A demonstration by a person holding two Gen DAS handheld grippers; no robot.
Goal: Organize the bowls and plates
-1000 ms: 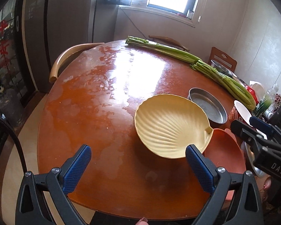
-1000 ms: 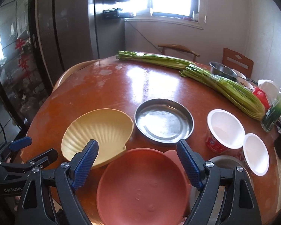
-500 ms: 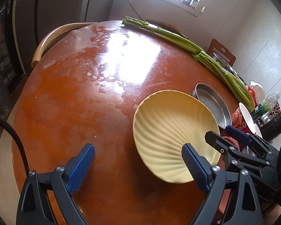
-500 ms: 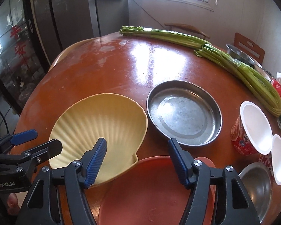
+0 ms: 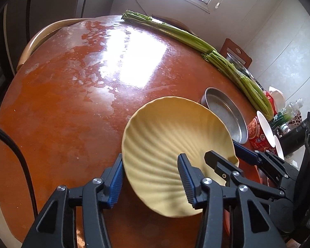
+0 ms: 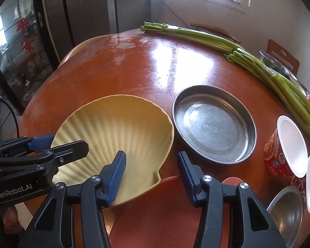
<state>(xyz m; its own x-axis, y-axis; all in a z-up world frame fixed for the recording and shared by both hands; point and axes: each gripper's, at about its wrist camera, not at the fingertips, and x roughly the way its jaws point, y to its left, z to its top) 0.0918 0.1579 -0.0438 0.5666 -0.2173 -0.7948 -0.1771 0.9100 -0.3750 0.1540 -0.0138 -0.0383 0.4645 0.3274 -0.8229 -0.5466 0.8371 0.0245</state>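
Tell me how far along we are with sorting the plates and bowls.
Done: nothing looks stacked yet. In hand: the yellow shell plate, with the left gripper and right gripper both closing, its rim between each pair of jaws. Left: the metal pan, red plate, metal bowl and two paper cups sit unstacked on the table.

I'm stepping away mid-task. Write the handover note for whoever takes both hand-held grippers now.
Left hand-held gripper: jaws closing, pads on the rim of the yellow shell plate.
Right hand-held gripper: jaws closing around that plate's near corner; one pad not yet touching.
Red plate lies beside that corner, with the metal pan next to it on the table.
Done: nothing stacked.
Left: lift the shell plate, then probably stack the dishes.
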